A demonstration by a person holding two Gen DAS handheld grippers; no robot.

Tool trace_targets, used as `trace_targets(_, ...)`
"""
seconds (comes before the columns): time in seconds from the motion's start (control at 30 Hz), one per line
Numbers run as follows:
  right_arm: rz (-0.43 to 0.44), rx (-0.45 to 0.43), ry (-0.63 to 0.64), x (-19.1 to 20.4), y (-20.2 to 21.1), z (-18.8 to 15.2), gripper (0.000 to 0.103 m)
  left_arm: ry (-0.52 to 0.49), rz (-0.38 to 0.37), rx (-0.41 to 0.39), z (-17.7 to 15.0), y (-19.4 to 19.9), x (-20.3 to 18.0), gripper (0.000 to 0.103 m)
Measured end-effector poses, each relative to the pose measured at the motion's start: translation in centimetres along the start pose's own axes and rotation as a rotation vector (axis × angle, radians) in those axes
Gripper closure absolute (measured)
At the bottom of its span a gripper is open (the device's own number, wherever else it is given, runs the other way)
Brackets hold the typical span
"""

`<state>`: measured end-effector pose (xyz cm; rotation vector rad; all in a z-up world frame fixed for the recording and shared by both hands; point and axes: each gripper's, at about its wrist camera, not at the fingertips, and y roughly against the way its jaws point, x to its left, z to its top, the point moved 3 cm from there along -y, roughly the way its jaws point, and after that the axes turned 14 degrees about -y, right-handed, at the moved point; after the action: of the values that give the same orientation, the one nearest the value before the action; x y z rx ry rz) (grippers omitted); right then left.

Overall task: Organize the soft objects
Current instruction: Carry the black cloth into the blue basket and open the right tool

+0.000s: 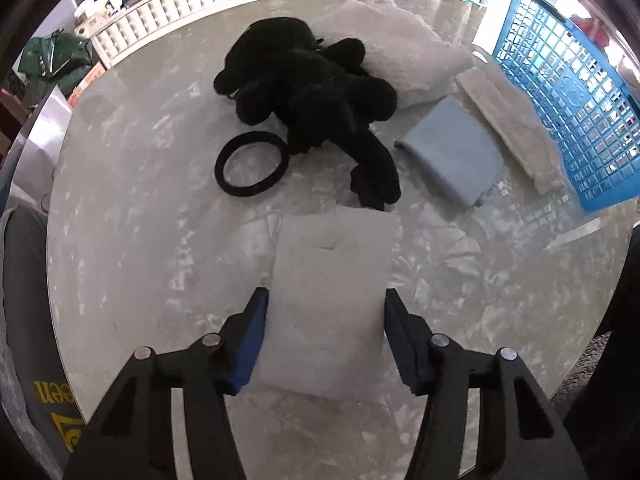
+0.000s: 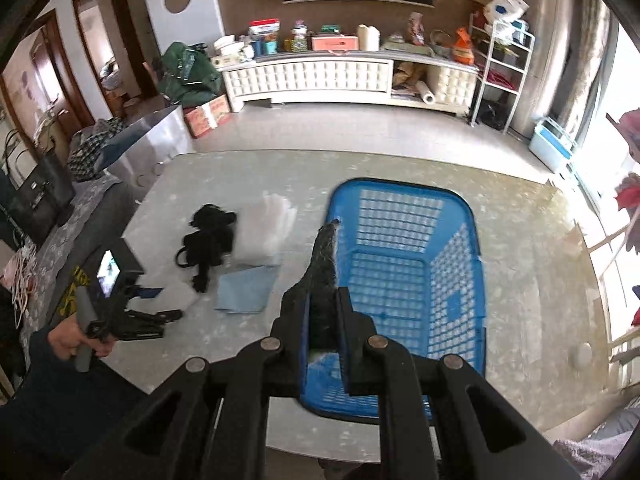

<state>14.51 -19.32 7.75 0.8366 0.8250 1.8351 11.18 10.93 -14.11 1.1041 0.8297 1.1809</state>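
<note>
A white foam pad (image 1: 332, 280) lies flat on the marble table (image 1: 140, 260), and my left gripper (image 1: 326, 300) points down with its blue pads against both sides of it. Beyond it lie a black plush toy (image 1: 320, 88), a black hair band (image 1: 252, 164), a white cushion (image 1: 400, 56), a folded light blue cloth (image 1: 452, 152) and a whitish towel (image 1: 512, 120). My right gripper (image 2: 324, 312) is shut on a dark fuzzy cloth (image 2: 326, 256), held in the air over the near left corner of the blue basket (image 2: 472, 240), whose inside shows nothing.
The basket (image 1: 560, 100) stands at the table's right side. A hand (image 2: 76, 340) holds the left gripper (image 2: 132, 312) at the left table edge. On the floor beyond the table stand a white sideboard (image 2: 312, 76), a green bag (image 2: 188, 72) and a wire rack (image 2: 500, 68).
</note>
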Motion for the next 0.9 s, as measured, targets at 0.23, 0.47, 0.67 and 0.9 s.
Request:
trace_targets(0.23,-0.039,0.070,-0.043,-3.3,-3.7,-0.7,0.092,0.033,0.028,-0.030,0.3,3.3,-0.5,0.049)
trace_targets(0.47,-0.060,0.170,-0.064,-5.3,-8.6,-1.5,0.092,0.016,0.034,-0.091,0.2,7.2,-1.8,0.049)
trace_targets(0.67,-0.095,0.232,-0.070,-6.2,-10.9,-1.9,0.092,0.000,0.033,-0.128,0.5,9.2,-2.6,0.049)
trace_targets(0.9,-0.134,0.284,-0.062,-5.9,-12.6,-2.9,0.091,-0.030,0.011,-0.167,2.5,10.0,-4.0,0.049)
